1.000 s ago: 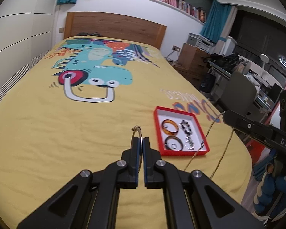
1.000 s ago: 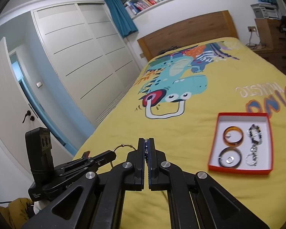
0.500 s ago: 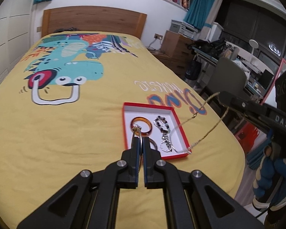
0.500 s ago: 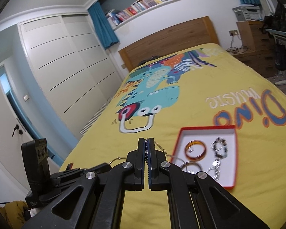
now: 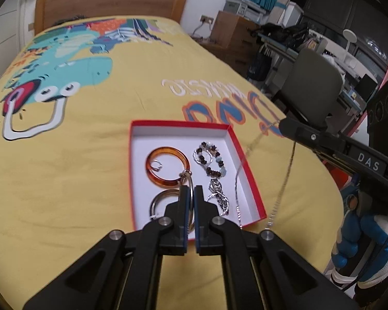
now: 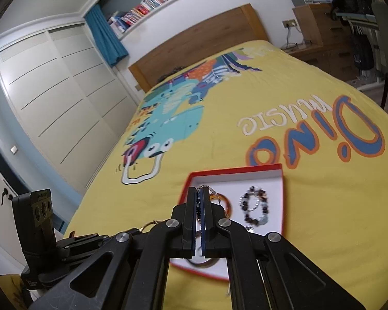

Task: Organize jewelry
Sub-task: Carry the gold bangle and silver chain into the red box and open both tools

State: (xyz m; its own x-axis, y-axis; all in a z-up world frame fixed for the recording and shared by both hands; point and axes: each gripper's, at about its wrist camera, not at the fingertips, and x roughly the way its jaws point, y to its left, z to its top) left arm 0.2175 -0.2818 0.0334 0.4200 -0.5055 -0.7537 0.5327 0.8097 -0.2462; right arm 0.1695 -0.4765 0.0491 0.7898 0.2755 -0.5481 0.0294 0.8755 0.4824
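A red box (image 5: 181, 124) with a white inside lies on the yellow bedspread. It holds an amber bangle (image 5: 166, 166), a beaded bracelet (image 5: 209, 157), a grey bangle (image 5: 160, 201) and a silver chain piece (image 5: 218, 196). My left gripper (image 5: 191, 188) is shut on the metal end ring (image 5: 188, 177) of a thin necklace chain (image 5: 284, 178), just above the box's near half. My right gripper (image 6: 199, 190) is shut on the other part of that chain (image 6: 207, 187), over the box (image 6: 235, 169). The chain sags between the two grippers past the box's right rim.
The yellow dinosaur bedspread (image 5: 77, 155) spreads wide to the left and beyond the box. A grey chair (image 5: 313, 82) and a cluttered desk stand off the bed's right side. White wardrobe doors (image 6: 51, 90) line the far left wall. The wooden headboard (image 5: 111, 2) is at the back.
Both grippers have moved forward and down toward the red box with the chain strung between them. The box now fills the middle of both views.
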